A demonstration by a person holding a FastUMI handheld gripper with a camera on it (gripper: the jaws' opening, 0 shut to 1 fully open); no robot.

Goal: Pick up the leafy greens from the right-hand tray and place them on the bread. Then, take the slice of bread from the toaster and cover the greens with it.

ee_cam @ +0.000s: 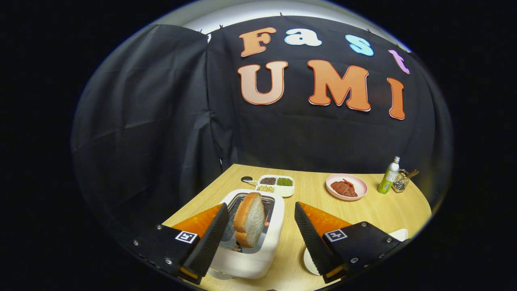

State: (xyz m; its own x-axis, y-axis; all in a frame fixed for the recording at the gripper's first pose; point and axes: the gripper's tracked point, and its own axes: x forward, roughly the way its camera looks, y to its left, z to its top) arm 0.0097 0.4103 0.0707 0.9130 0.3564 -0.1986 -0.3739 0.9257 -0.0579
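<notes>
In the gripper view, the gripper point(258, 226) sits at the bottom centre of the frame with its two fingers spread wide apart, pressing on nothing. The left finger point(210, 238) stands just beside the left side of a white, box-shaped plastic toaster point(258, 254) with a dark metal slot, which lies low in the frame between the fingers. A slice of white bread with a tan crust point(249, 220) stands tilted in that slot, its top well above the toaster's rim and its left edge close to the left finger; whether they touch is not clear. The right finger point(313, 238) is well apart from the bread, on the other side of the toaster.

Under the right finger, in the lower right of the frame, the rim of a white plate or tray point(309, 262) peeks out, and another white edge point(400, 233) shows beyond the finger's mount; what lies on them is hidden.

Everything rests on a light wooden table point(375, 210) that fills the lower middle of the frame. Beyond the toaster, in the centre, is a white tray with four compartments point(276, 185) holding dark, green and pale grains, with a small dark spoon-like thing point(246, 179) to its left. Right of centre lies a round pink plate point(346, 186) with reddish slices of meat. Farther right stand a green bottle with a white cap point(389, 176) and, just beside it, a small wire holder point(401, 182) with a wooden-handled item in it.
</notes>
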